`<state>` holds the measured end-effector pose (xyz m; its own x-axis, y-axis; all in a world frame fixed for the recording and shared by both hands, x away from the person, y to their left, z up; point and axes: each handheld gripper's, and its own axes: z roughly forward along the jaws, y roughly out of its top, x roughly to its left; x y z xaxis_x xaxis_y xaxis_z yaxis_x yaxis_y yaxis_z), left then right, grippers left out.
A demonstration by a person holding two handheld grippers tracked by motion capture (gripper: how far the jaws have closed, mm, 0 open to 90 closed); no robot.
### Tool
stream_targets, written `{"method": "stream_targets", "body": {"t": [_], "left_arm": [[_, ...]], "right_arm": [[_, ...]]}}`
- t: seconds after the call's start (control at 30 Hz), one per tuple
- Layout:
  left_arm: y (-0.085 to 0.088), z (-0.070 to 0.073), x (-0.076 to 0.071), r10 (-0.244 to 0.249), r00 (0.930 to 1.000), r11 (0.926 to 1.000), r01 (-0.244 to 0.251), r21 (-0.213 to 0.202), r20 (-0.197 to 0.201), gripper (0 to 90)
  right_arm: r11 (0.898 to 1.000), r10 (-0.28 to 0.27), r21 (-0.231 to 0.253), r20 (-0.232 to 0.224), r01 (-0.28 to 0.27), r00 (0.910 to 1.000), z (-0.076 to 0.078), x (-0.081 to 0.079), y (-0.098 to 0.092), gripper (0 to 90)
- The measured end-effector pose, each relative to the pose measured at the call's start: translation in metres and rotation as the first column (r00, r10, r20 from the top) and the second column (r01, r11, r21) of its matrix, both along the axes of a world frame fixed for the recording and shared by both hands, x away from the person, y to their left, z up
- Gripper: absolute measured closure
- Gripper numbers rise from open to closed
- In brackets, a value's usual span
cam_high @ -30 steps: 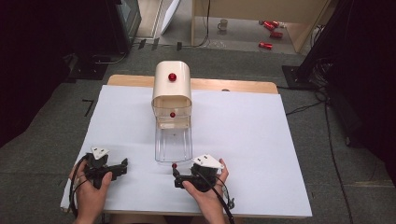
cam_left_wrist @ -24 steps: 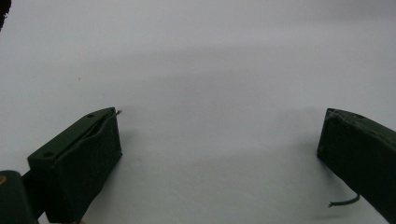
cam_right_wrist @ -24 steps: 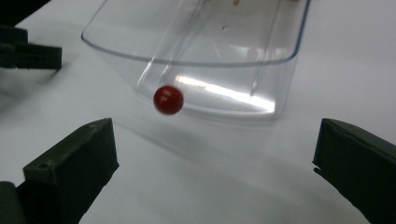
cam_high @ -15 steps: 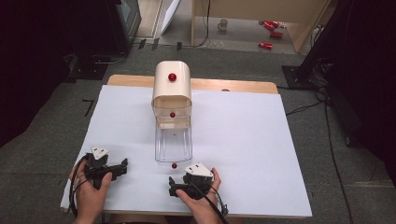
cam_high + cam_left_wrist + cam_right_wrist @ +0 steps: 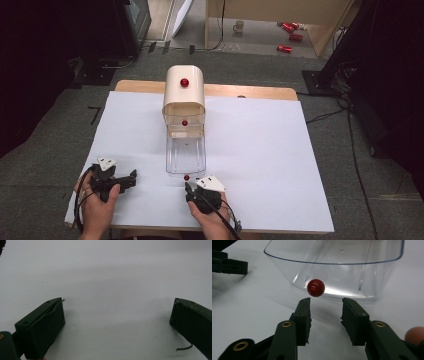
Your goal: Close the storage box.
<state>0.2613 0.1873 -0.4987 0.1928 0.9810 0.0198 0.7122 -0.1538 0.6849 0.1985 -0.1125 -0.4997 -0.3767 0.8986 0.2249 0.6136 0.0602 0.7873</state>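
A cream cabinet (image 5: 184, 95) with red knobs stands at the far middle of the table. Its clear plastic drawer (image 5: 185, 155) (image 5: 362, 270) is pulled out toward me, and the drawer's red knob (image 5: 186, 177) (image 5: 315, 287) points at me. My right gripper (image 5: 189, 189) (image 5: 325, 305) sits just short of that knob. Its jaws have just been closing and now stand partly apart with nothing between them. My left gripper (image 5: 131, 177) (image 5: 117, 312) rests wide open over bare white paper at the near left, and it also appears in the right gripper view (image 5: 229, 263).
A white sheet (image 5: 260, 150) covers the wooden table (image 5: 250, 91). Beyond the table are grey floor, red cans (image 5: 285, 48), a mug (image 5: 239, 26) and dark equipment at both sides.
My right gripper has drawn back toward me from the drawer knob, and its jaws have narrowed. The knob now stands free in front of the tips. The left gripper has stayed put.
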Motion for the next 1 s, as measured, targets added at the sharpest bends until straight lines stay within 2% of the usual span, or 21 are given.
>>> {"method": "stream_targets", "body": {"t": [0.03,0.07,0.1,0.13,0.17,0.23,0.33,0.67,1.0], "left_arm": [[0.000,0.000,0.000,0.000,1.0000,1.0000,0.000,0.000,0.001,0.0],[0.000,0.000,0.000,0.000,1.0000,1.0000,0.000,0.000,0.001,0.0],[0.000,0.000,0.000,0.000,1.0000,1.0000,0.000,0.000,0.001,0.0],[0.000,0.000,0.000,0.000,1.0000,1.0000,0.000,0.000,0.001,0.0],[0.000,0.000,0.000,0.000,1.0000,1.0000,0.000,0.000,0.001,0.0],[0.000,0.000,0.000,0.000,1.0000,1.0000,0.000,0.000,0.002,0.0],[0.000,0.000,0.000,0.000,1.0000,1.0000,0.000,-0.001,0.002,0.0],[0.000,0.000,0.000,0.000,1.0000,1.0000,0.000,-0.001,0.001,0.0],[0.000,0.000,0.000,0.000,1.0000,1.0000,0.000,-0.001,0.001,0.0]], "right_arm": [[1.000,0.002,-0.006,0.006,-0.002,1.0000,0.000,0.001,0.002,65.3],[1.000,0.002,-0.006,0.006,-0.002,1.0000,0.000,0.001,0.002,65.3],[1.000,0.007,-0.008,0.004,-0.007,1.0000,0.000,0.002,0.005,70.2],[1.000,0.007,-0.008,0.004,-0.007,1.0000,0.000,0.002,0.005,70.2],[1.000,0.021,-0.013,0.008,-0.021,0.9997,0.000,0.003,0.009,75.7],[1.000,0.021,-0.020,0.011,-0.020,0.9997,0.001,0.003,0.011,77.1],[0.999,0.024,-0.029,0.012,-0.023,0.9996,0.001,0.004,0.013,78.0],[1.000,0.004,0.003,0.031,-0.004,0.9995,0.011,0.005,0.006,80.5],[1.000,0.018,0.011,0.043,-0.018,0.9989,0.021,0.019,0.009,80.4]]}}
